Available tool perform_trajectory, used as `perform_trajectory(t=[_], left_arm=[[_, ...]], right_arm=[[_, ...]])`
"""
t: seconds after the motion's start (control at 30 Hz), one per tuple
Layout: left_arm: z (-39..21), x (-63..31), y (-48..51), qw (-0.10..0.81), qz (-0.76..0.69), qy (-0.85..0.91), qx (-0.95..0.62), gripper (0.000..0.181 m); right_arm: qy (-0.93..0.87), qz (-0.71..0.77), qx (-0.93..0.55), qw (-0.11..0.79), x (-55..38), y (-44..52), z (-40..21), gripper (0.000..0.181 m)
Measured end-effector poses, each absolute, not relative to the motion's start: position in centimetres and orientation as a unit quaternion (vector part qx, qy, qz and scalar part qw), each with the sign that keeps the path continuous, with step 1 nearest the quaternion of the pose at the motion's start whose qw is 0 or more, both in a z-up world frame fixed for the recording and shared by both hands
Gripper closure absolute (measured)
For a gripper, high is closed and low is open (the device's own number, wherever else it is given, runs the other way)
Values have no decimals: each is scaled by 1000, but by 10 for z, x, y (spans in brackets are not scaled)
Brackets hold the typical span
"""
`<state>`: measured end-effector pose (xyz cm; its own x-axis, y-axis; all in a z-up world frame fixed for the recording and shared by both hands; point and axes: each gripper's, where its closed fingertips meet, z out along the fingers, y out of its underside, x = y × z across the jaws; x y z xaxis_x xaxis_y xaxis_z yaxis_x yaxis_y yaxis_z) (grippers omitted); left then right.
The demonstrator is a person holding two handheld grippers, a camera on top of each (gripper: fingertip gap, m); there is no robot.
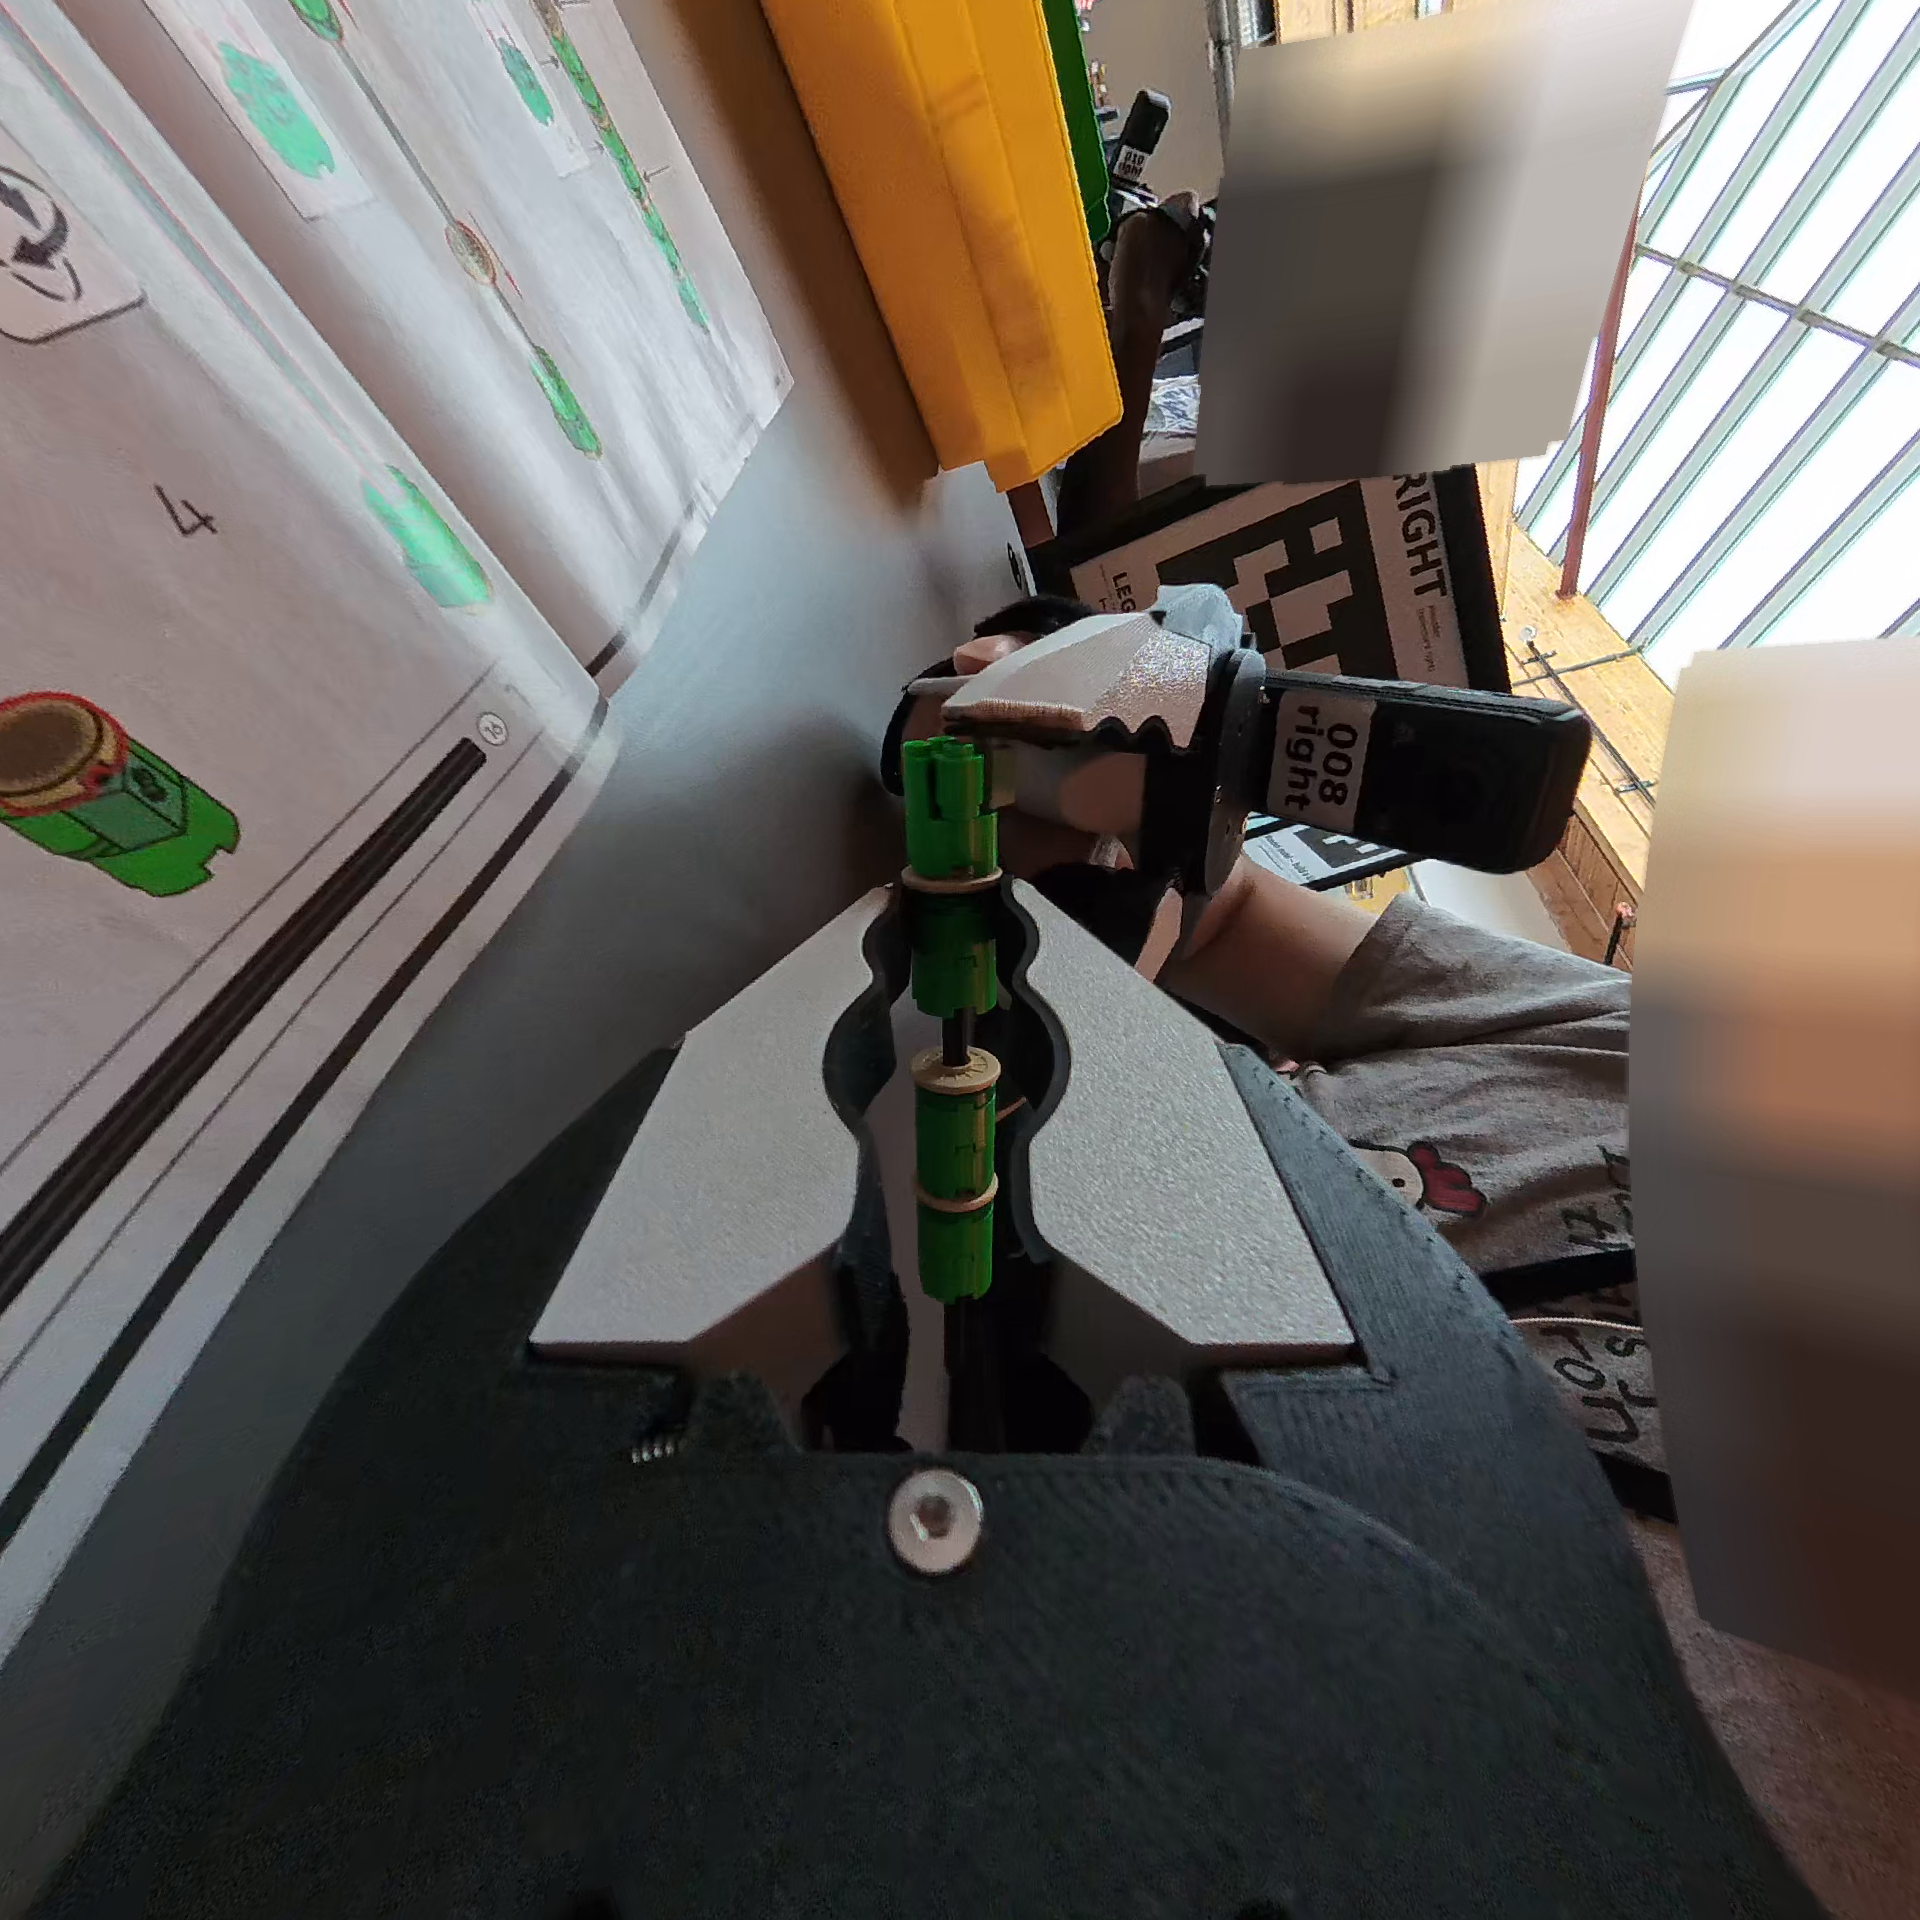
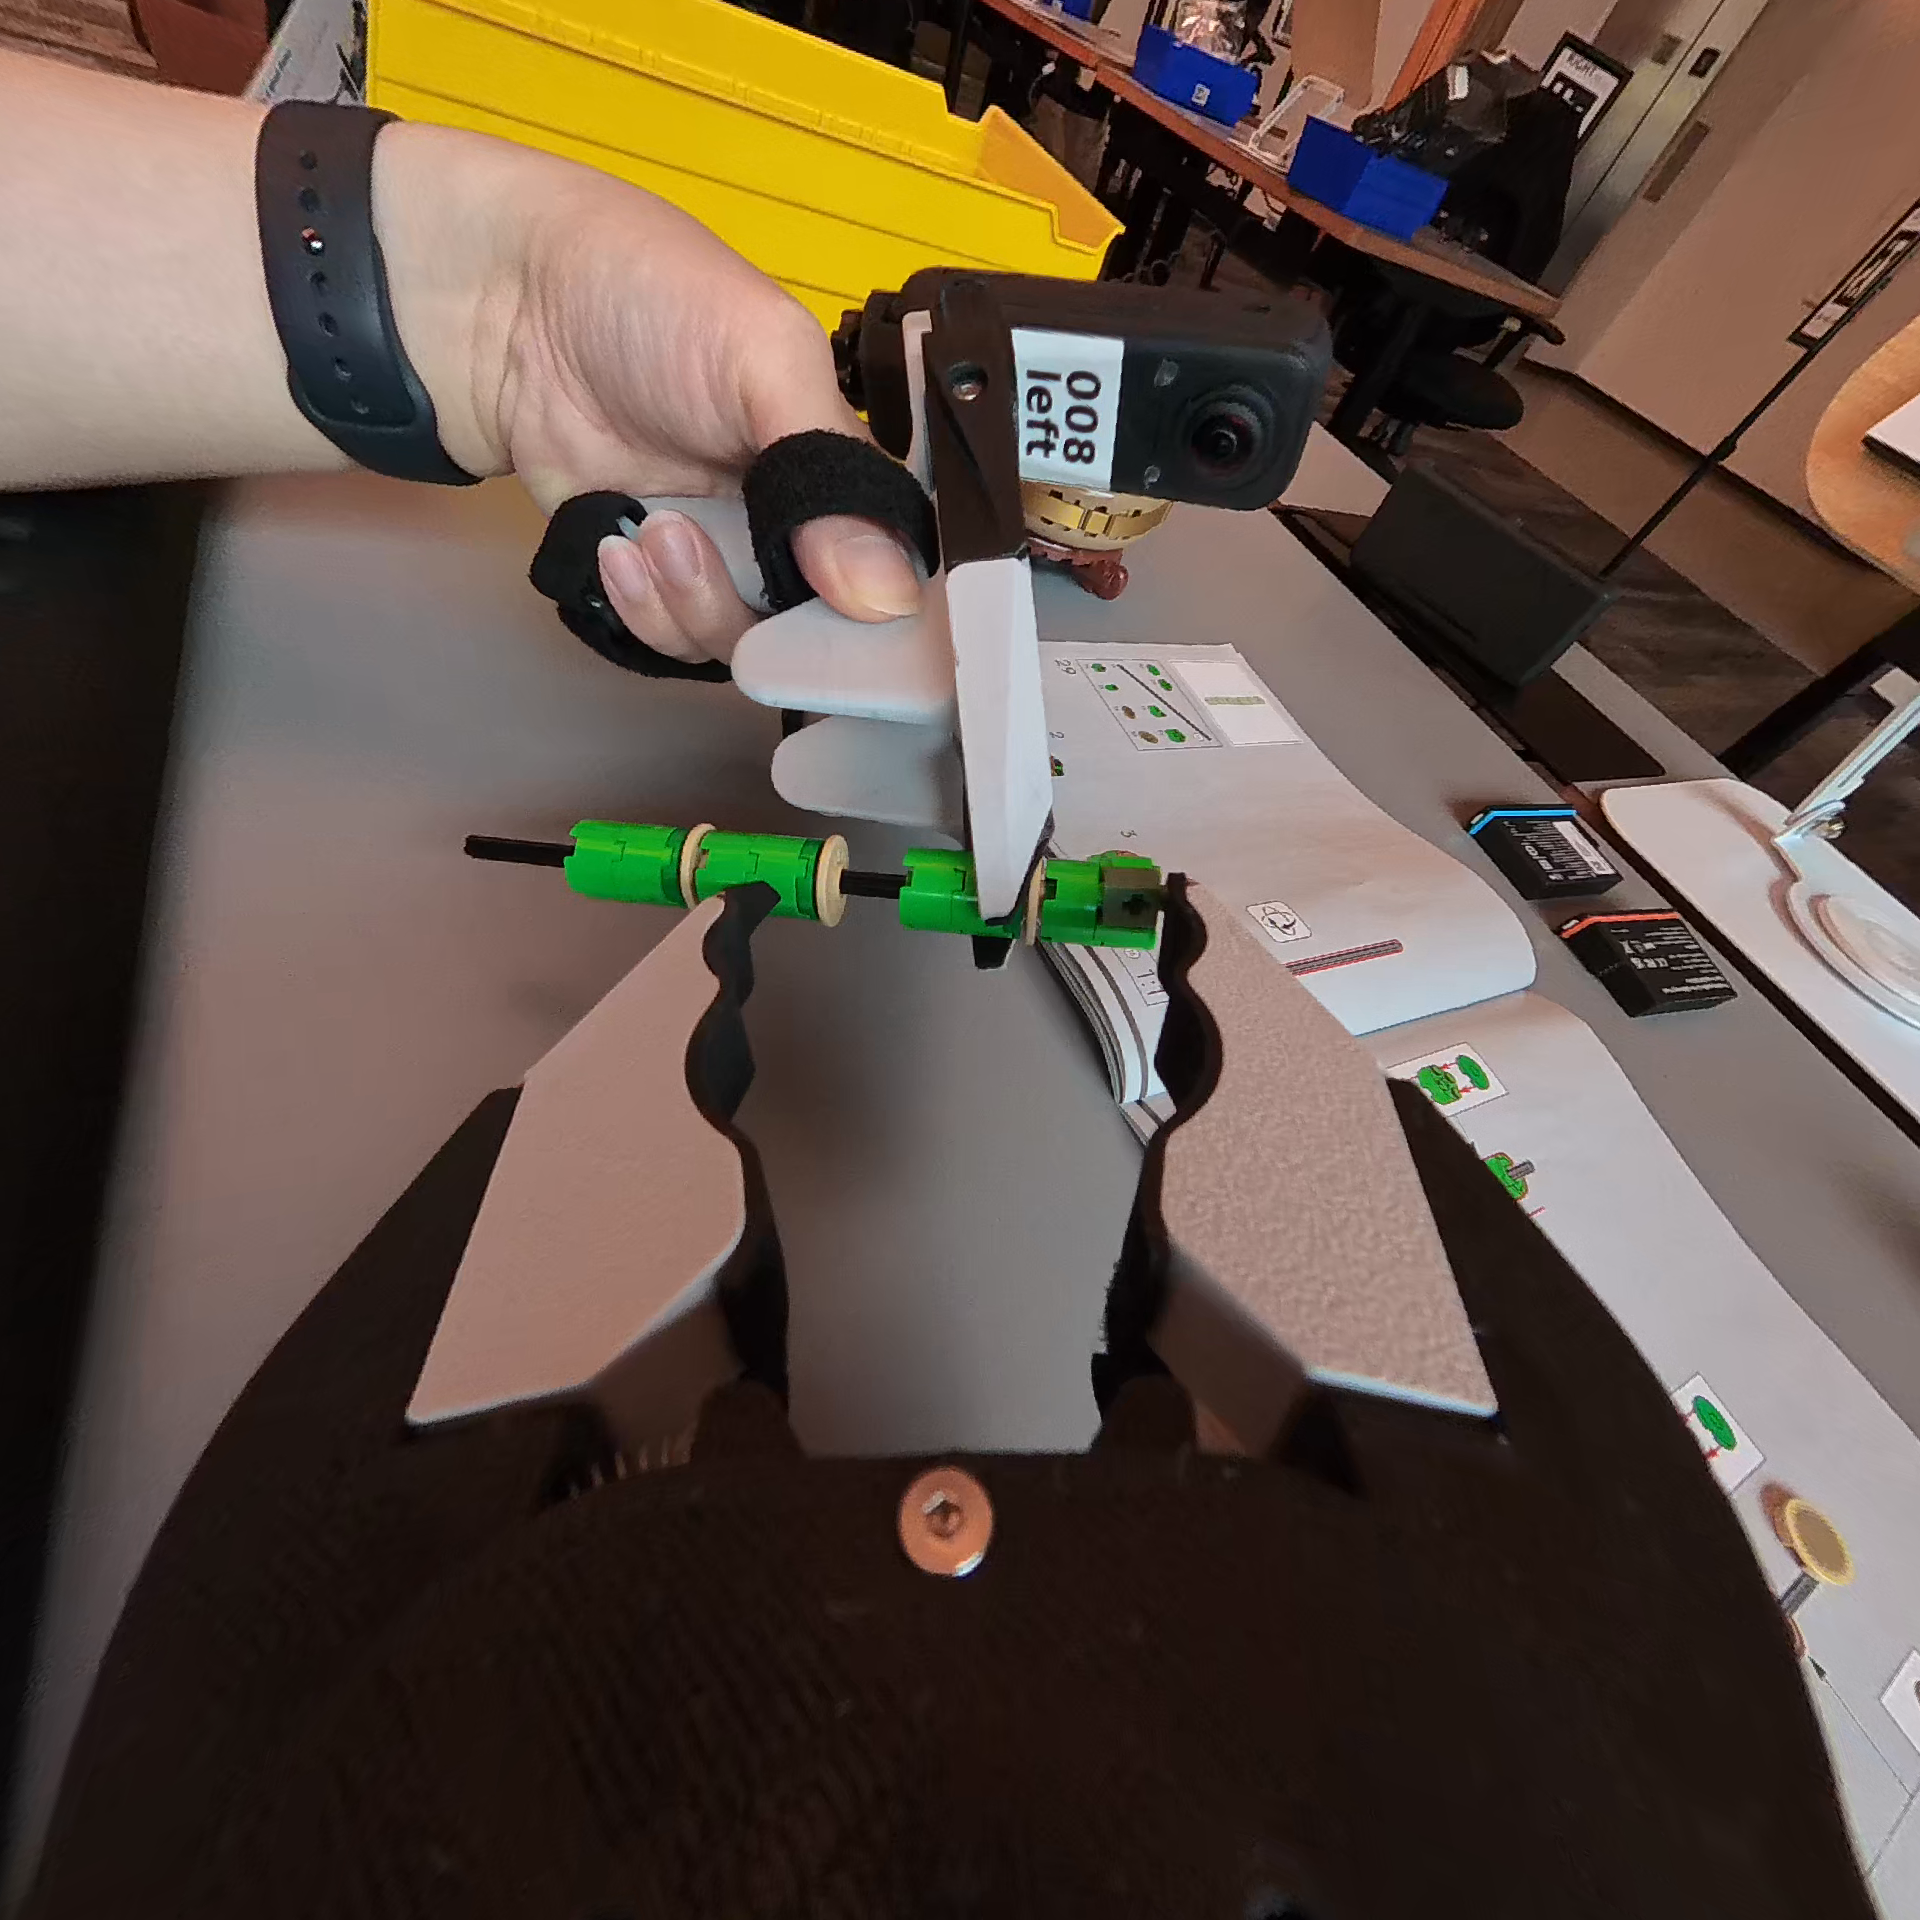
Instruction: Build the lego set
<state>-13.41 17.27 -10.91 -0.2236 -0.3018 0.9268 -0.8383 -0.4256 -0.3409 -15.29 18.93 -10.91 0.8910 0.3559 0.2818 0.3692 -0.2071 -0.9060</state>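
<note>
A lego stalk [image 1: 954, 1132] of green cylinders and tan discs threaded on a black axle runs between my left gripper's [image 1: 954, 914] fingers, and the gripper is shut on it. In the right wrist view the stalk [image 2: 748, 878] lies level above the grey table [image 2: 416, 707], and the left gripper [image 2: 997, 920] clamps it from above near its right end. My right gripper [image 2: 956, 914] is open, with its jaws wide apart. Its right fingertip [image 2: 1179, 914] sits next to the stalk's end piece [image 2: 1127, 904]. In the left wrist view the right gripper [image 1: 997, 748] sits at the stalk's far end.
An open instruction booklet [image 2: 1278, 831] lies on the table right of the stalk; it also fills the left of the left wrist view [image 1: 260, 520]. A yellow bin [image 2: 727, 135] stands behind. Two small black boxes [image 2: 1548, 852] lie at the right. A tan disc [image 2: 1813, 1543] rests on a page. The grippers are tip to tip, or close to it.
</note>
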Motion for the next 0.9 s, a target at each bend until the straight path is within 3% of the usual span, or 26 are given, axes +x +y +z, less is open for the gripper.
perform_trajectory(t=[0.9], left_arm=[[-114, -130, 179, 208, 614, -476, 595, 169]], right_arm=[[-206, -38, -792, 574, -149, 196, -115, 102]])
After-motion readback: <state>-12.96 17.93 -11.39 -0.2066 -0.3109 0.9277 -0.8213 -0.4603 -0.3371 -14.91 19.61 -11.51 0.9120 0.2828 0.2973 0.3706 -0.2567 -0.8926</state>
